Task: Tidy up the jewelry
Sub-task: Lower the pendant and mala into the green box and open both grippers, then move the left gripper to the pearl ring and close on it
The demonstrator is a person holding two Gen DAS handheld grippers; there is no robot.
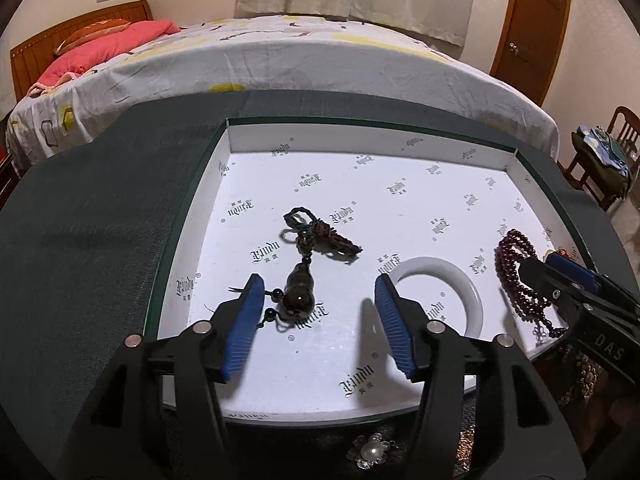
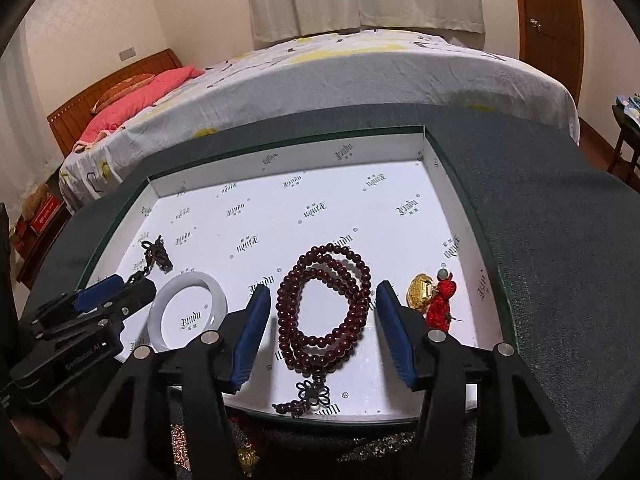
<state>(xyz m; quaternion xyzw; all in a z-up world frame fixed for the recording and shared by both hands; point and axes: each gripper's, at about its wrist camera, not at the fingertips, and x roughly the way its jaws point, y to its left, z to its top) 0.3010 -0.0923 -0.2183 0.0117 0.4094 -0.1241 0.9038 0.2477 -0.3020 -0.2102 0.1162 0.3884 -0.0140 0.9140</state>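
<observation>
The jewelry is lying inside the white tray [image 1: 248, 148] — your left gripper [image 1: 318, 304] is standing open around the gourd pendant [image 1: 296, 294], your right gripper [image 2: 322, 308] open around the bead string [image 2: 324, 304], neither pressing.

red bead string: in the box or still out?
In. The red bead string lies coiled on the white box floor, between the open right tongs, pads not touching it.
</observation>
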